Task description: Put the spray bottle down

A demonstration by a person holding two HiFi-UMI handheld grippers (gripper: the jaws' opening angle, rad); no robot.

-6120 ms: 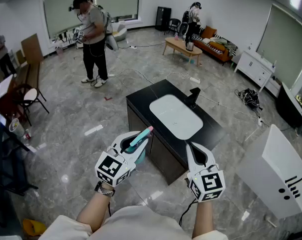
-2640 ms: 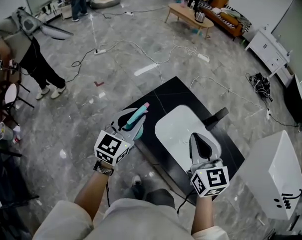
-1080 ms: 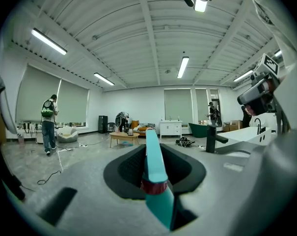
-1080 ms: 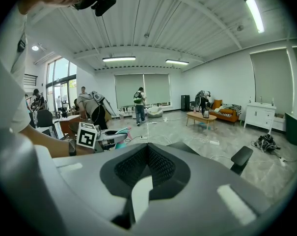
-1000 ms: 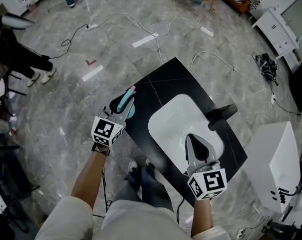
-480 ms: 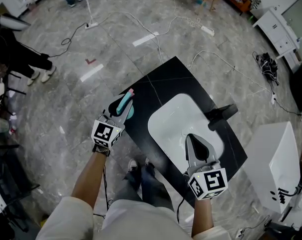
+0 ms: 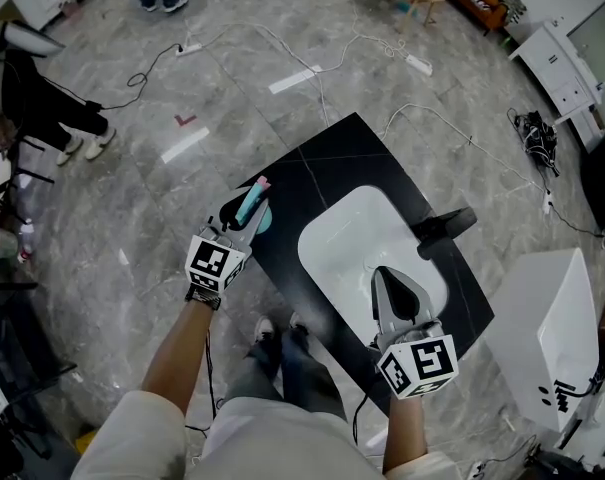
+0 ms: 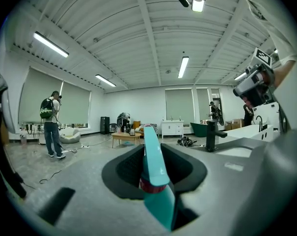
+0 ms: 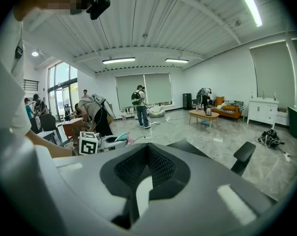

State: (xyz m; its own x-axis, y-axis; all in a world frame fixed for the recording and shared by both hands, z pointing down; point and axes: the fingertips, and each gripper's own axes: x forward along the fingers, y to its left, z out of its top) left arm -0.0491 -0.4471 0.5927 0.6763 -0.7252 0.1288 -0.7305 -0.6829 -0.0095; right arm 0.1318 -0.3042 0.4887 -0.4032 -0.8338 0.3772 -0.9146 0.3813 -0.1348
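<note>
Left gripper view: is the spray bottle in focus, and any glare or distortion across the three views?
Left gripper view: the spray bottle, close to the lens, looks soft while the room behind is sharper; a ceiling lamp flares at the top. Right gripper view: fisheye bend, dark rounded corners. Head view: evenly lit, pale reflections on the glossy floor.

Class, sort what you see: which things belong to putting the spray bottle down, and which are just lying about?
Job in hand: spray bottle, between the jaws of the left gripper, which are opening; black counter, the likely landing spot.

Lying about: white basin, black tap, empty right gripper, floor cables, power strip, black bag.
</note>
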